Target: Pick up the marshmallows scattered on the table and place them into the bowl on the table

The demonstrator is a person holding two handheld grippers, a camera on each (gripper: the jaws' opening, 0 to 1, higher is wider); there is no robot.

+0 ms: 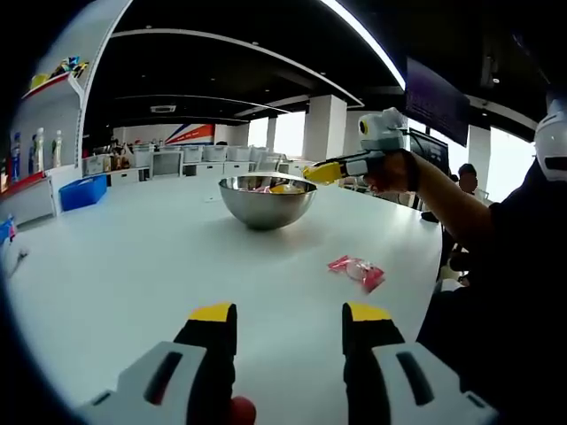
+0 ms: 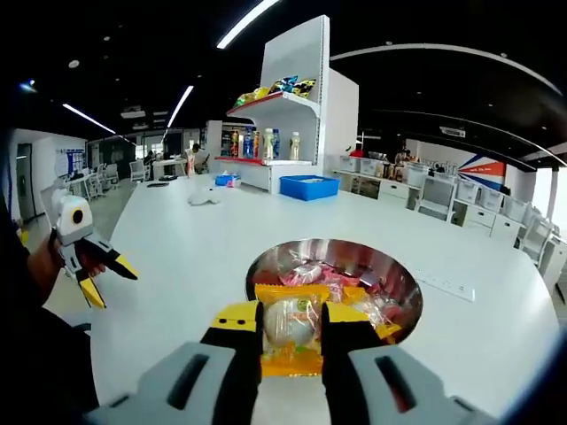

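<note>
A steel bowl [image 1: 266, 208] stands in the middle of the white table [image 1: 133, 266]; in the right gripper view the bowl [image 2: 264, 263] holds several wrapped marshmallows. My right gripper [image 2: 292, 312] is shut on a yellow-wrapped marshmallow [image 2: 291, 332], held just above the bowl's near rim. Seen from the left gripper view, the right gripper [image 1: 312, 174] hovers at the bowl's right edge. A pink-wrapped marshmallow [image 1: 359, 271] lies on the table, ahead and right of my left gripper [image 1: 291, 317], which is open and empty. The left gripper [image 2: 110, 282] also appears at the table's left edge, jaws spread.
A white shelf [image 2: 276, 133] with bottles and snack packs stands at the table's far end, a blue bin [image 2: 308, 186] beside it. A small white object [image 2: 205, 197] lies on the far tabletop. Chairs and desks line the back wall. A person's dark sleeve [image 1: 496, 257] is on the right.
</note>
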